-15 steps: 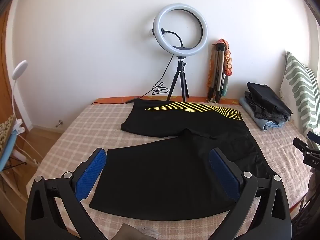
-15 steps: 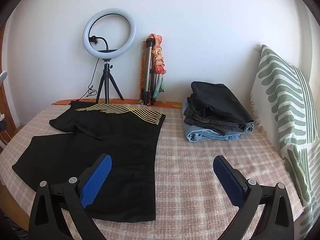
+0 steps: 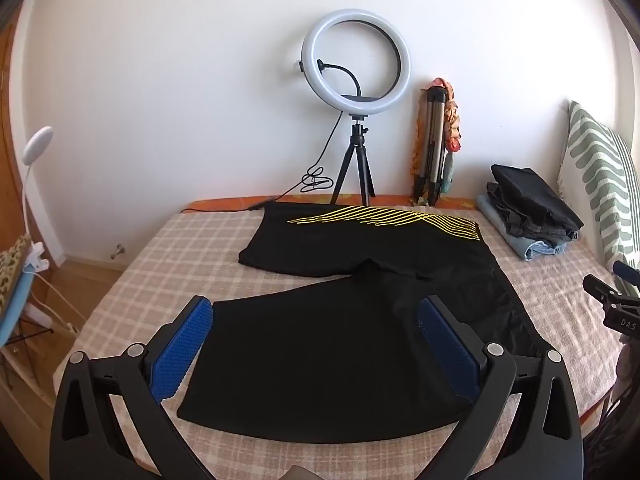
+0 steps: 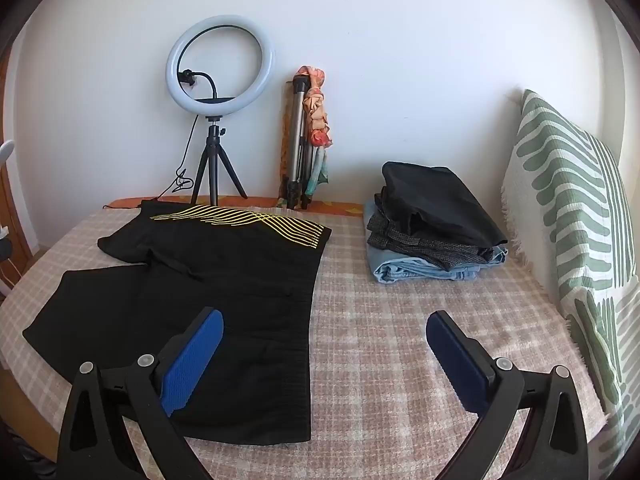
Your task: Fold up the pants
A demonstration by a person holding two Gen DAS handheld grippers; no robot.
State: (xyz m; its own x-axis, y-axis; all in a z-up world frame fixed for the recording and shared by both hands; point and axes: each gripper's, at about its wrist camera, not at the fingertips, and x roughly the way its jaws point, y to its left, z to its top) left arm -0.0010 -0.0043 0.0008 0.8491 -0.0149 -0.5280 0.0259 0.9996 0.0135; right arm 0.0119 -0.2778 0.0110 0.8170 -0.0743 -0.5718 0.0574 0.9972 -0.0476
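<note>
No visible change: pants lie flat, same spot.

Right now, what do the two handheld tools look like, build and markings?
Both match. The left black plastic two-finger tool and the right black plastic two-finger tool have angular black finger frames with triangular cut-outs, silver round pivot pins, and blue dimpled rubber pads on the inner faces. No cables or lettering show on either; no sleeves are in view.

A white wall backs the checked bed, with wooden floor at left.
</note>
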